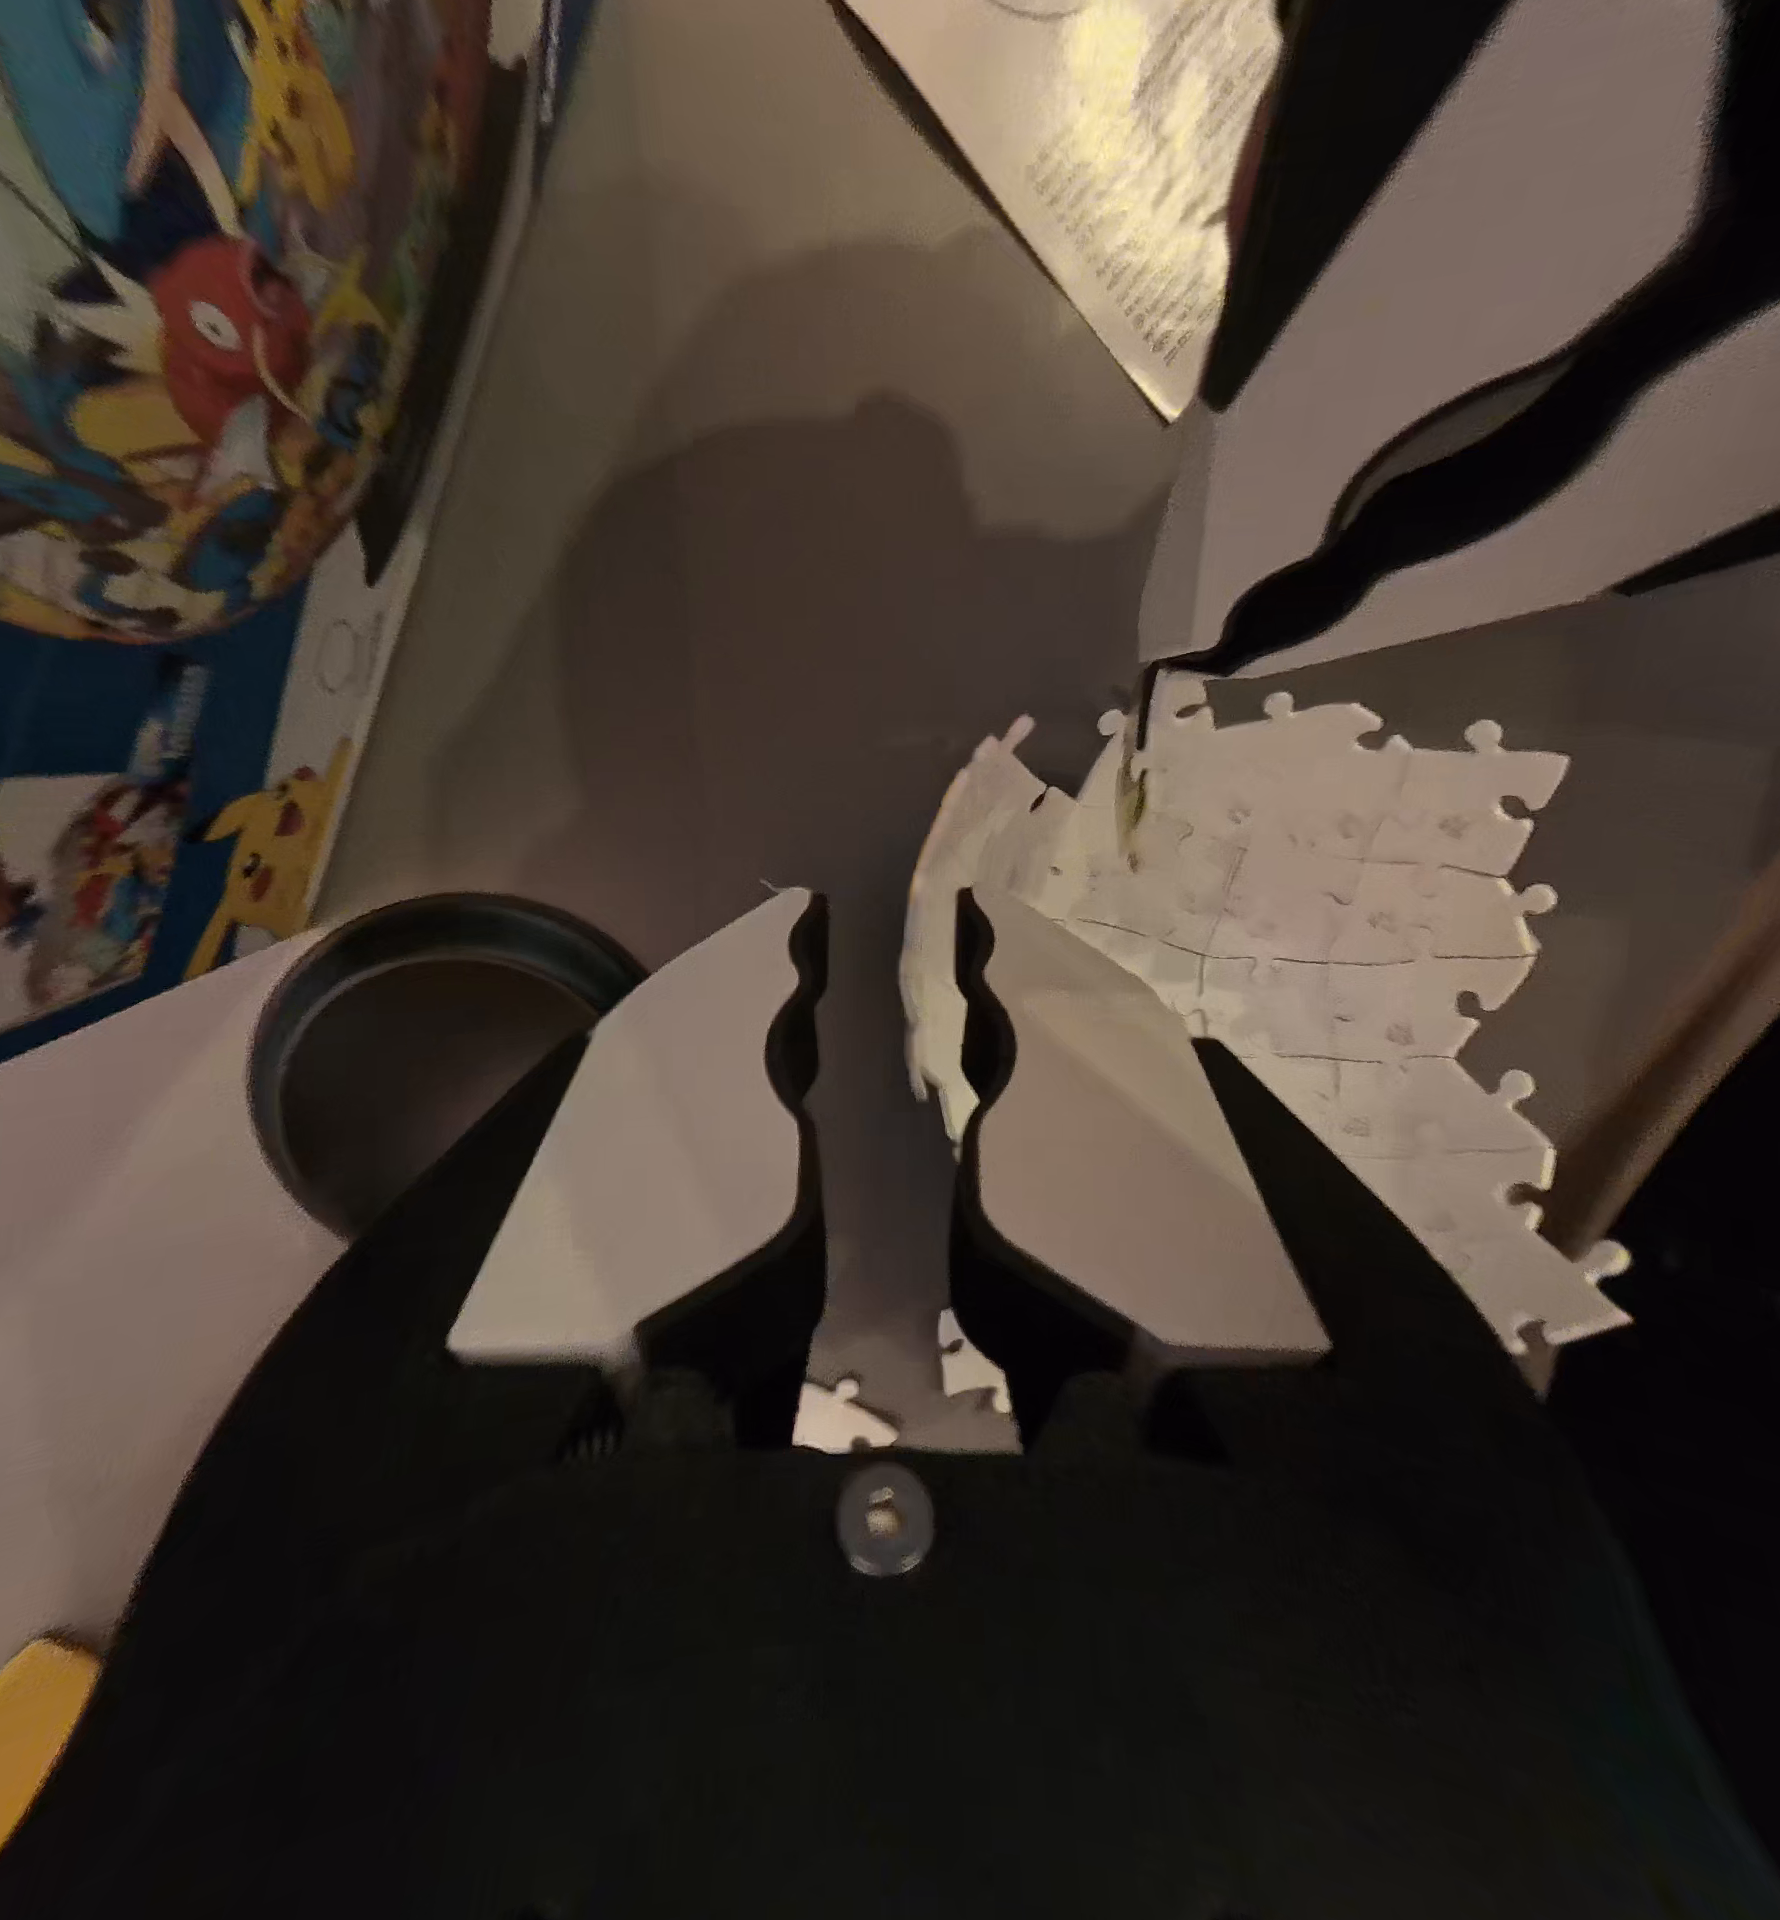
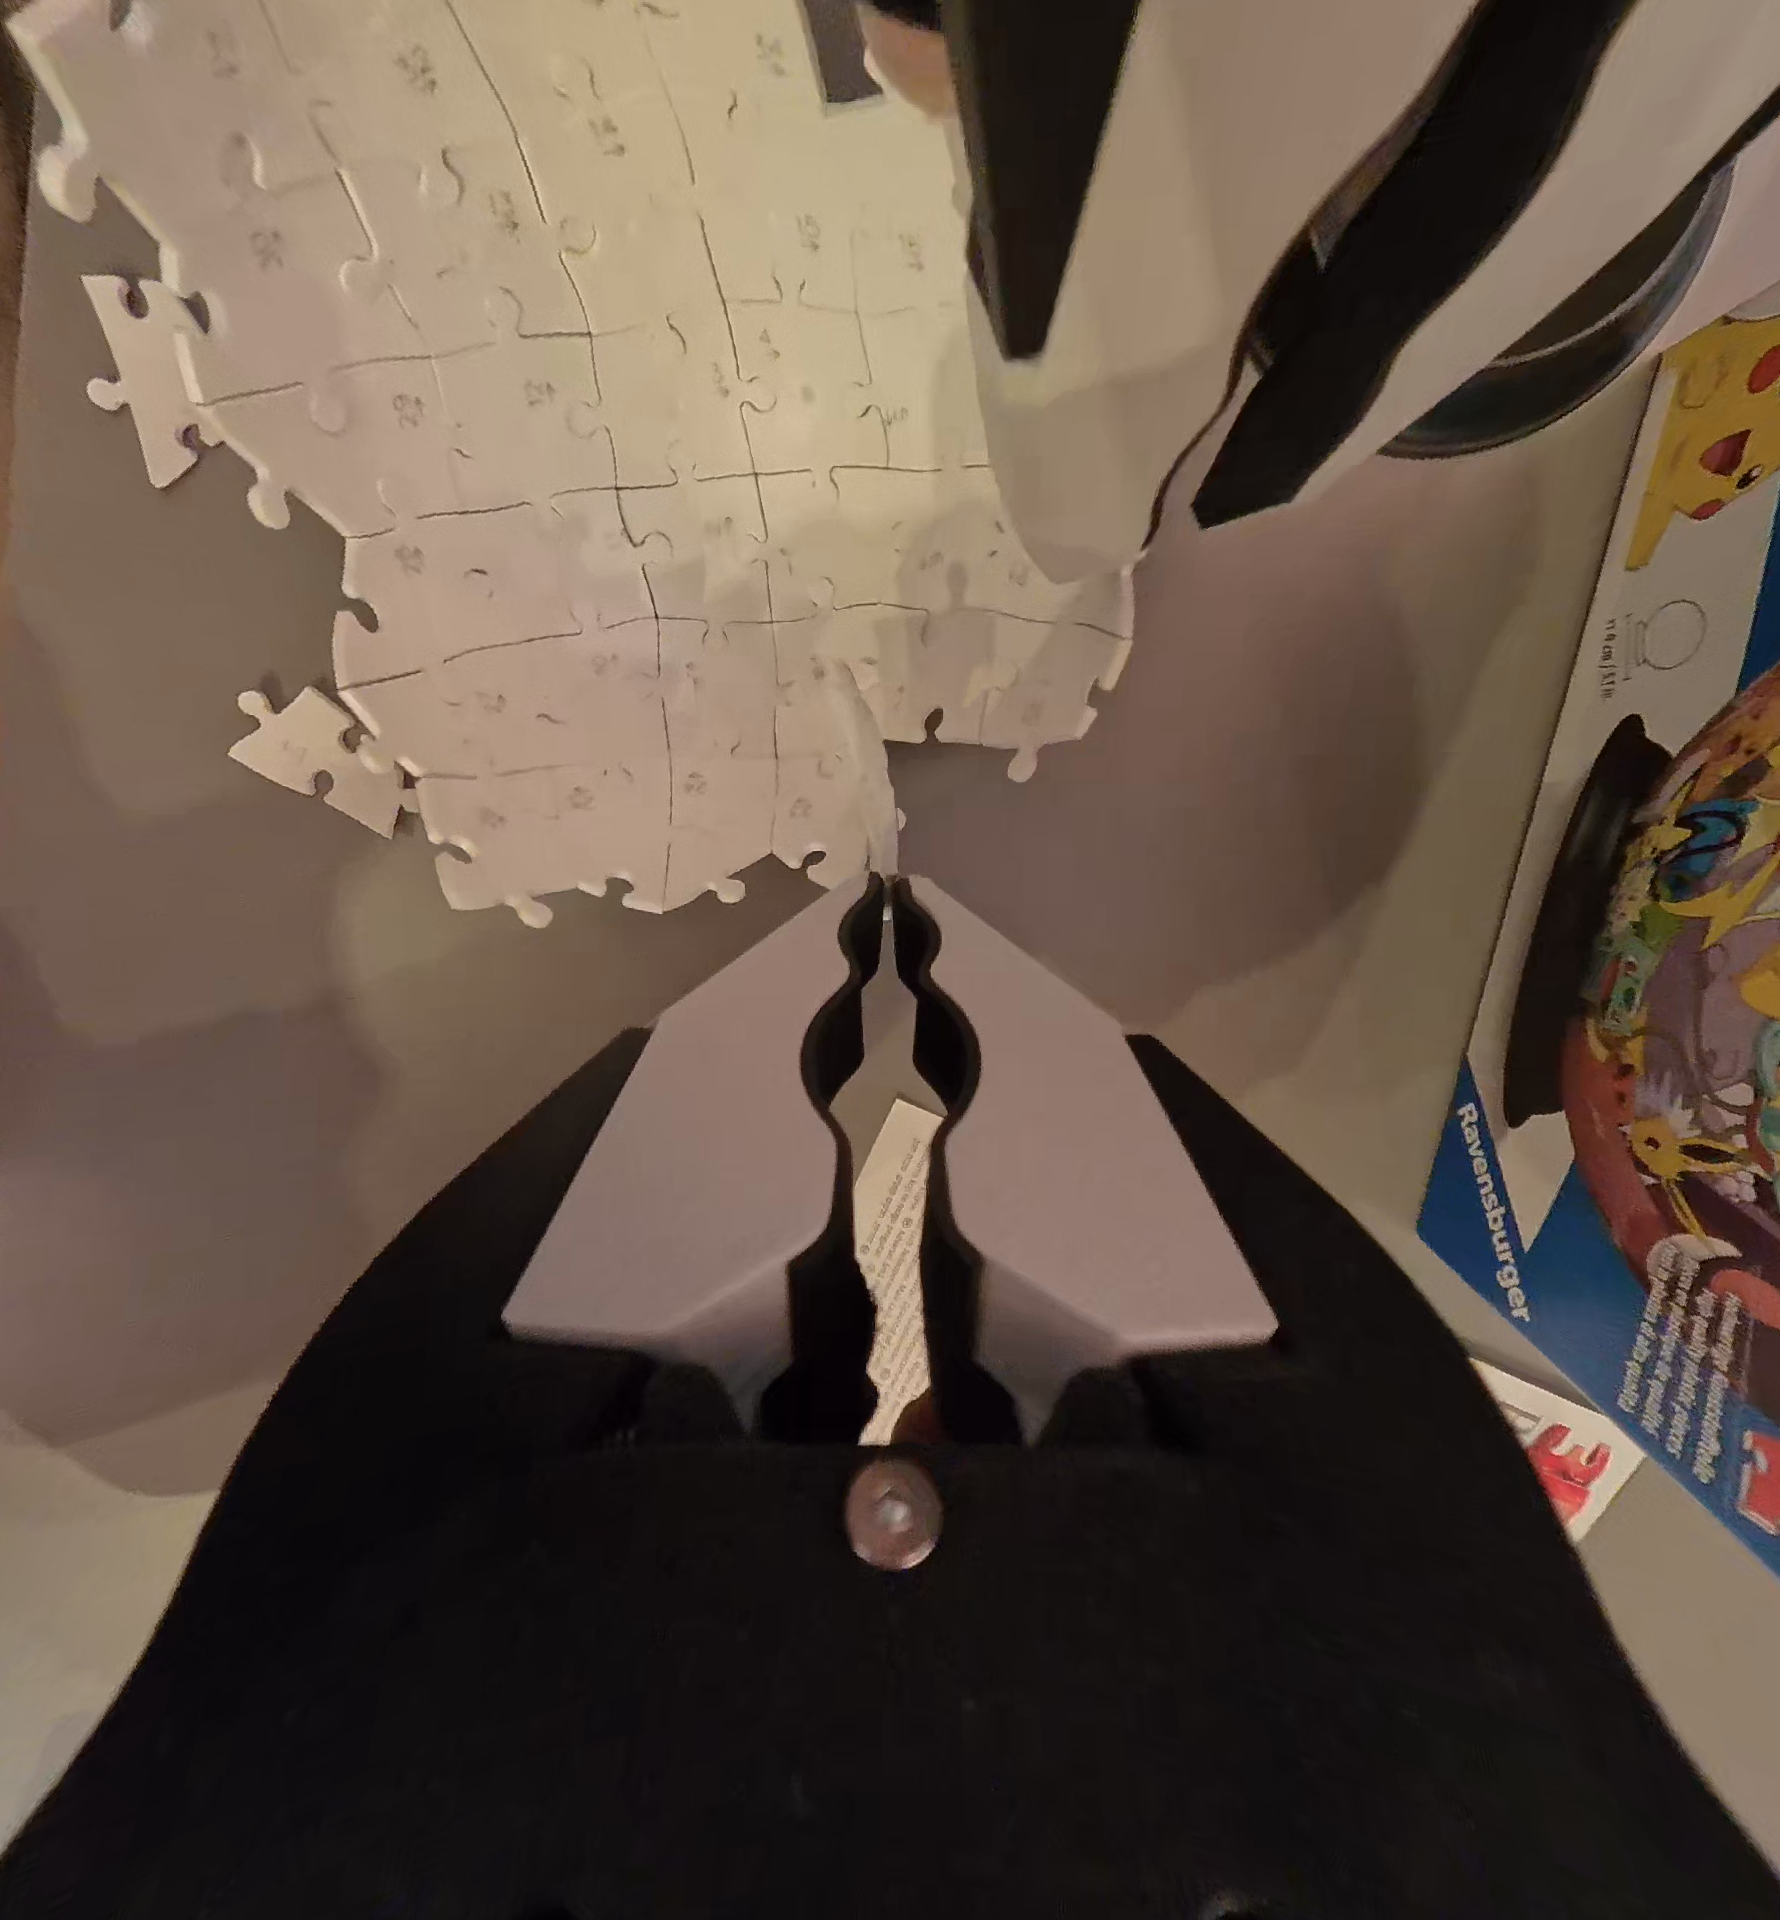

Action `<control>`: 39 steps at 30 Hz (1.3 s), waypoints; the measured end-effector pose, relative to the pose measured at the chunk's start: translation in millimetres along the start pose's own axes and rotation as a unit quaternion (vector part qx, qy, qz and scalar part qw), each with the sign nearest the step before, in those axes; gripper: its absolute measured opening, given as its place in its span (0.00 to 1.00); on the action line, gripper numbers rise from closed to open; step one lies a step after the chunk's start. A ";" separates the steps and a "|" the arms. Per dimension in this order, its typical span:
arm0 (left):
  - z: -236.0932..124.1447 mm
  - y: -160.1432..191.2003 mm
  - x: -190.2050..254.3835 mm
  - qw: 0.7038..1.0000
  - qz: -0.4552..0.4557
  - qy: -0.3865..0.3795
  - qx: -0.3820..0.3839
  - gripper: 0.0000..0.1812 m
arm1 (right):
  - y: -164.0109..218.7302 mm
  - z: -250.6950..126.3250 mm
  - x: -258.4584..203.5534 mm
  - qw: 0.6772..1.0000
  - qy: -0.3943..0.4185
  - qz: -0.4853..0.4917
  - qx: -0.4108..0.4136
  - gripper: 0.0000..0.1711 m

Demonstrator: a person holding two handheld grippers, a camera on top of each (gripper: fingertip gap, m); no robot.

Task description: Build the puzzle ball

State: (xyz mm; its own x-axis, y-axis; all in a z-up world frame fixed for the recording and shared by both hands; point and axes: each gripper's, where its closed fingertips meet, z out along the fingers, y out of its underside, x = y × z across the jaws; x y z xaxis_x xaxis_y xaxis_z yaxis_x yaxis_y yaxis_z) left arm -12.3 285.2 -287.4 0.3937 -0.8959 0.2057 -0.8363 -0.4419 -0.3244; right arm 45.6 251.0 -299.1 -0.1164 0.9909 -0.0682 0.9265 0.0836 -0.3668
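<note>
— While the right tongs (image 2: 886, 883) pinch the near edge of the puzzle shell (image 2: 574, 436), what else is logged?

— Item one: puzzle shell, curved sheet of joined white pieces, blank numbered side showing, directly ahead of the right tongs and raised off the desk (image 2: 190, 1039). Tips nearly closed on a thin edge piece.

— And the left tongs (image 1: 891, 914)?

— Item two: narrowly parted, nothing between the tips. The shell lies just right of and ahead of them; in the left wrist view the right tongs' black fingers (image 1: 1281, 613) come in from the upper right and touch its far edge.

— Anything loose?

— Item three: black ring stand (image 1: 429, 1039), left of the left tongs. Item four: puzzle box (image 2: 1696, 1039), colourful, right of the right tongs. Item five: printed leaflet (image 1: 1104, 187), ahead of the left tongs. Two stray pieces (image 1: 844, 1413) beneath the left tongs.
</note>
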 end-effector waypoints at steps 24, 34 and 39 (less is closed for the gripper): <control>-55.9 -36.8 -3.3 0.975 0.123 -0.141 0.122 0.24 | 12.6 7.7 -5.8 0.998 -0.003 0.046 0.040 0.00; -83.0 39.4 35.4 0.948 -0.035 -0.027 0.314 0.36 | 14.5 8.7 -8.0 0.997 0.003 0.055 0.053 0.00; -61.4 54.6 51.7 0.940 -0.016 -0.020 0.341 0.59 | 13.3 9.8 -8.1 0.997 0.003 0.058 0.058 0.00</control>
State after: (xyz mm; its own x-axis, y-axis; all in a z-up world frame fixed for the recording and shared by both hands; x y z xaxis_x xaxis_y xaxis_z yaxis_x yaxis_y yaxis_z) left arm -61.0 217.5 -237.8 0.4404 -0.8765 0.1942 -0.3910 -0.3820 -0.8374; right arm 55.4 243.0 -312.5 -0.0078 0.9938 -0.1111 0.8861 -0.0446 -0.4613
